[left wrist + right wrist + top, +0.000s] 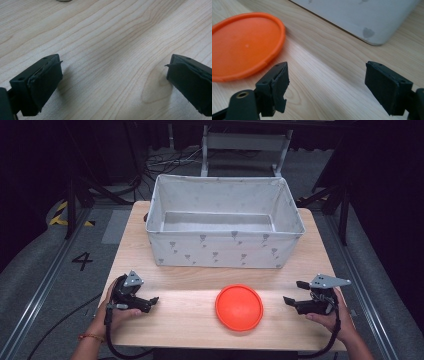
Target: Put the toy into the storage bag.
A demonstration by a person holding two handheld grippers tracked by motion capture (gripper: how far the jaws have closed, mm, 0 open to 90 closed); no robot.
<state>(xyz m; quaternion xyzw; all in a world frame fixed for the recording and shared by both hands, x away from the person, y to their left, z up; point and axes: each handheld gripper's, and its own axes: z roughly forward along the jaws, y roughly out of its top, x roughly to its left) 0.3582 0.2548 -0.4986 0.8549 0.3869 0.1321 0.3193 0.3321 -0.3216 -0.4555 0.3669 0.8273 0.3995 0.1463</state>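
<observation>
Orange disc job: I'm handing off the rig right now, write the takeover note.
Left gripper: open, holding nothing, low over the table at its near left.
Right gripper: open, holding nothing, pointing toward the orange disc but apart from it.
Orange disc: flat on the table, near centre, in front of the fabric bin.
Fabric bin: at the far side of the table, nothing visible inside.
Done: nothing visible yet.
Left: probably grasp the disc by its rim and place it in the bin.
</observation>
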